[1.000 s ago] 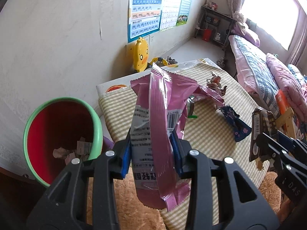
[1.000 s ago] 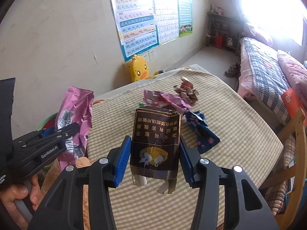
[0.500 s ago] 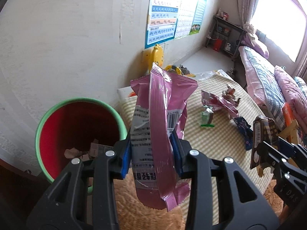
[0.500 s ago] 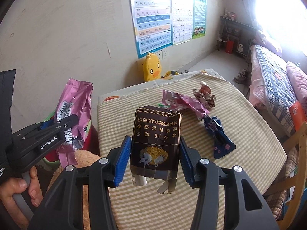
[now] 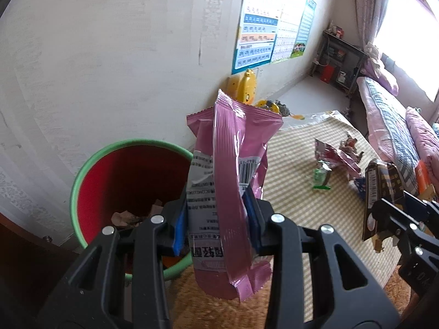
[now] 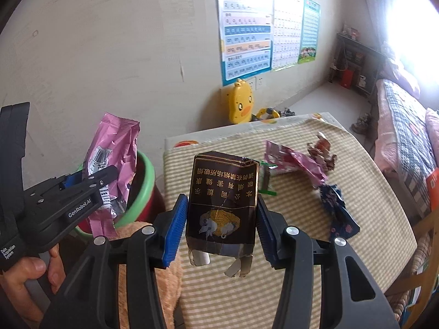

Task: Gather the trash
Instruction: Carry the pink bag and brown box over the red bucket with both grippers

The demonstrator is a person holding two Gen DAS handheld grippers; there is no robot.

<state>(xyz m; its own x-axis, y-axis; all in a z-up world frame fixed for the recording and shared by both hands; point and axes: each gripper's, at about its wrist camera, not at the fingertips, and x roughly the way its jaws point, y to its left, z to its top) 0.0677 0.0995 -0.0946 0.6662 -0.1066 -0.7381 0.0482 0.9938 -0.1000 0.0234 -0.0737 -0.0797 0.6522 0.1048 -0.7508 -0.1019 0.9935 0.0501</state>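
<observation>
My left gripper (image 5: 218, 219) is shut on a pink snack wrapper (image 5: 230, 170) and holds it upright at the right rim of a red bin with a green rim (image 5: 109, 181). The bin holds some paper scraps. My right gripper (image 6: 221, 216) is shut on a dark brown cigarette pack (image 6: 223, 205) above the striped table (image 6: 315, 246). From the right wrist view the left gripper (image 6: 90, 189) and its pink wrapper (image 6: 112, 159) sit over the bin (image 6: 142, 189). Pink (image 6: 290, 161), brown (image 6: 322, 150) and blue (image 6: 337, 211) wrappers lie on the table.
A small green wrapper (image 5: 321, 178) lies on the table. A yellow duck toy (image 6: 241, 104) stands by the wall behind the table. A bed (image 6: 406, 137) is at the right, a wooden chair (image 6: 422, 246) at the table's right edge. An orange fuzzy cushion (image 6: 148, 274) lies below.
My left gripper has swung left with the pink wrapper, so the bin is now closer and more central. My right gripper has followed left with the pack still held.
</observation>
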